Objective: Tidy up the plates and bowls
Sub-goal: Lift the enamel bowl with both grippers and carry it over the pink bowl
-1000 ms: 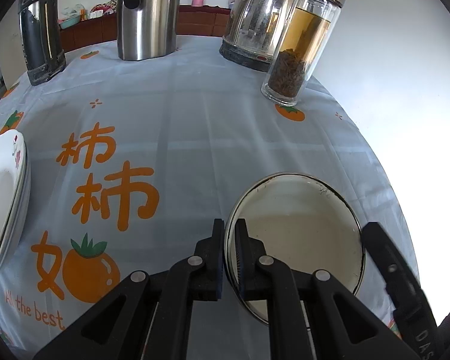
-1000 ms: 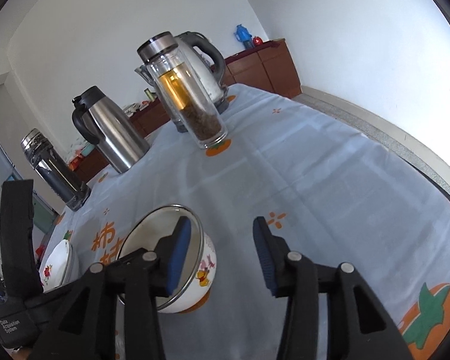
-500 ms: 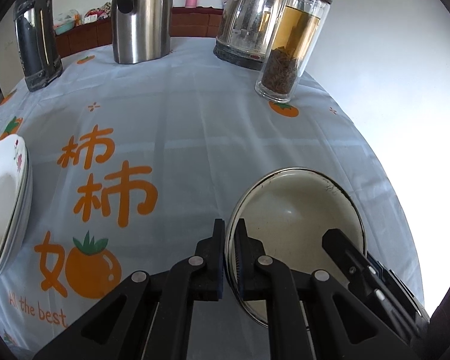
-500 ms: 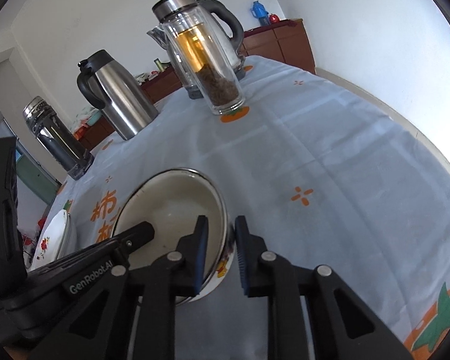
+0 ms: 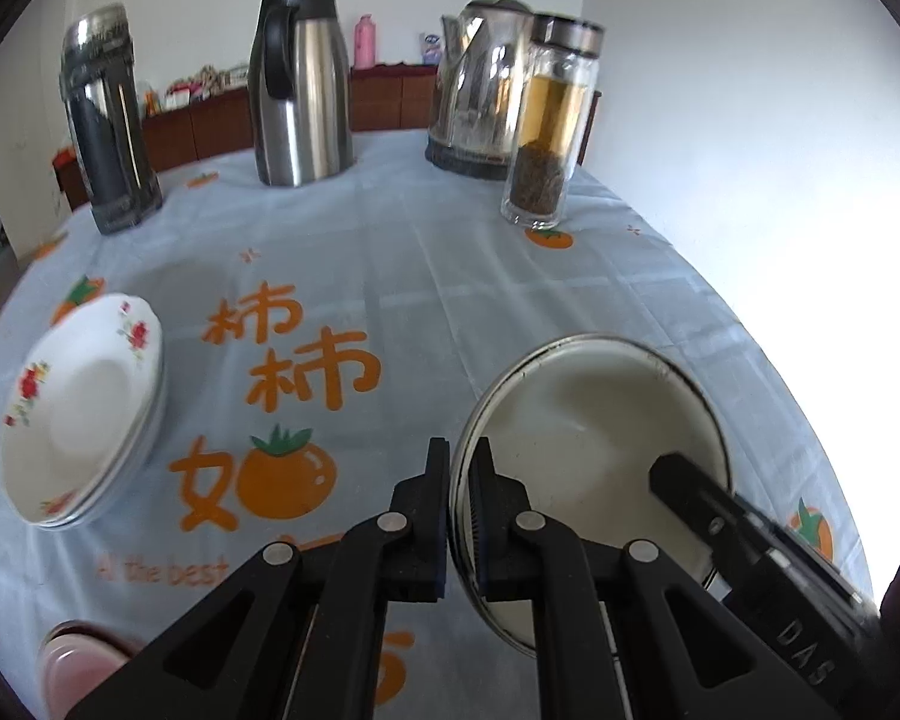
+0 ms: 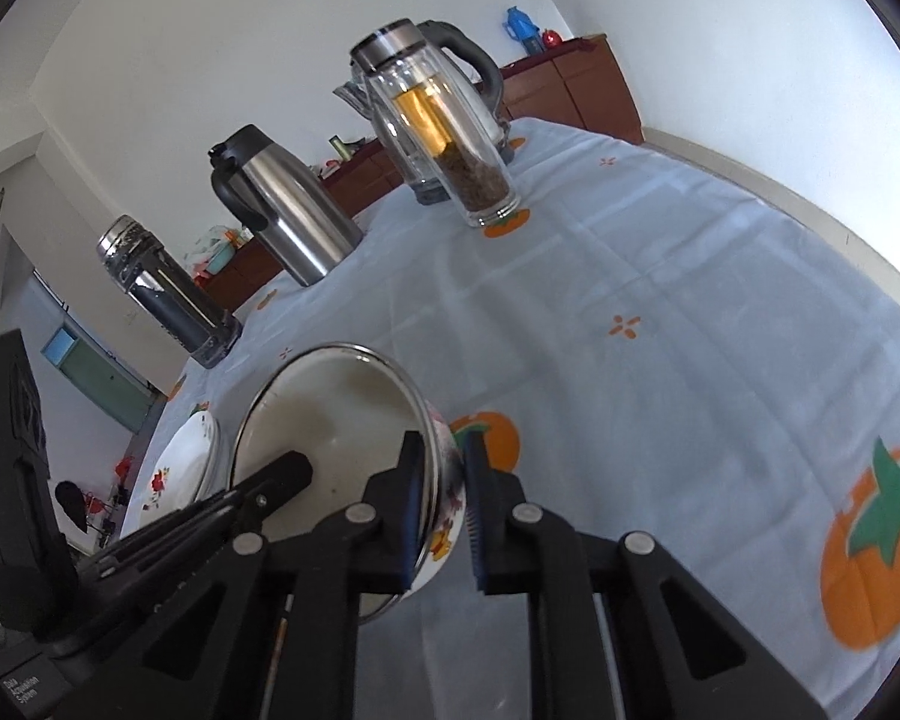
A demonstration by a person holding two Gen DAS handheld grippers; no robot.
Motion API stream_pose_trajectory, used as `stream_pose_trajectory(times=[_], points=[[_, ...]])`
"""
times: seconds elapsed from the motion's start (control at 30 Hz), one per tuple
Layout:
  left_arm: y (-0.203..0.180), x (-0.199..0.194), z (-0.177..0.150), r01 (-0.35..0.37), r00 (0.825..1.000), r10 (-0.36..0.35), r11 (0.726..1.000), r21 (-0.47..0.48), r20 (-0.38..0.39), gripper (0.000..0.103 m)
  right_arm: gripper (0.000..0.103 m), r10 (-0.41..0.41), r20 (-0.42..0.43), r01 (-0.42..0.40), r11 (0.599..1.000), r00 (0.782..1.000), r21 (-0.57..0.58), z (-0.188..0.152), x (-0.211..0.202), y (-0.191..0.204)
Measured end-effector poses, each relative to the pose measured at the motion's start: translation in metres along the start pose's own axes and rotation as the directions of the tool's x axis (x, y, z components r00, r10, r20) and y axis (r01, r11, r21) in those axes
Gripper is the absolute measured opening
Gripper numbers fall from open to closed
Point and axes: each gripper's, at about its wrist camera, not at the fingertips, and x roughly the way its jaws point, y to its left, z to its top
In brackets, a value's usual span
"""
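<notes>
Only the right view shows both grippers' fingers [image 6: 441,498] clamped on the bowl [image 6: 330,414], floral wall included.

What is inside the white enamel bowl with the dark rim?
The white enamel bowl looks empty: only its bare cream inside shows. The right tongs reach over its rim and hide part of the inside.

bowl [image 5: 594,420] near right of tablecloth [image 5: 402,276], plate stack [image 5: 81,408] well apart on the left; left gripper [image 5: 462,480] on bowl's left rim, right gripper [image 6: 441,468] on its right wall; along the far edge, left to right: flask [image 5: 111,126], thermos jug [image 5: 303,84], kettle [image 5: 480,90]; tea bottle [image 5: 549,126] just before kettle
</notes>
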Motion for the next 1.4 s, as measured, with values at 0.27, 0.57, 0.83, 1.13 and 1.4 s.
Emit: stream_pose_trajectory(times=[0.27,0.57,0.83,1.13,1.4], points=[[0.003,-0.033,-0.021,0.054,0.998,-0.055,0.998,0.025,0.012,0.007,0.013,-0.009,0.01,0.009,0.999,1.0,0.037,-0.016,-0.04,0.009],[0.01,-0.084,-0.05,0.011,0.995,-0.02,0.996,0.093,0.1,0.007,0.013,-0.011,0.017,0.011,1.0,1.0,0.01,-0.049,-0.074,0.038],[0.036,-0.11,-0.076,0.052,0.994,-0.057,0.997,0.06,0.089,0.007,0.013,-0.007,0.013,0.007,1.0,1.0,0.007,-0.078,-0.096,0.057],[0.07,-0.141,-0.096,0.049,0.991,-0.051,0.999,0.018,0.127,0.008,0.013,0.006,0.009,-0.006,0.999,1.0,-0.048,-0.103,-0.109,0.094],[0.111,-0.158,-0.107,0.024,0.988,-0.018,0.999,-0.038,0.151,0.008,0.013,0.04,-0.023,-0.042,0.993,0.999,-0.107,-0.12,-0.1,0.135]])
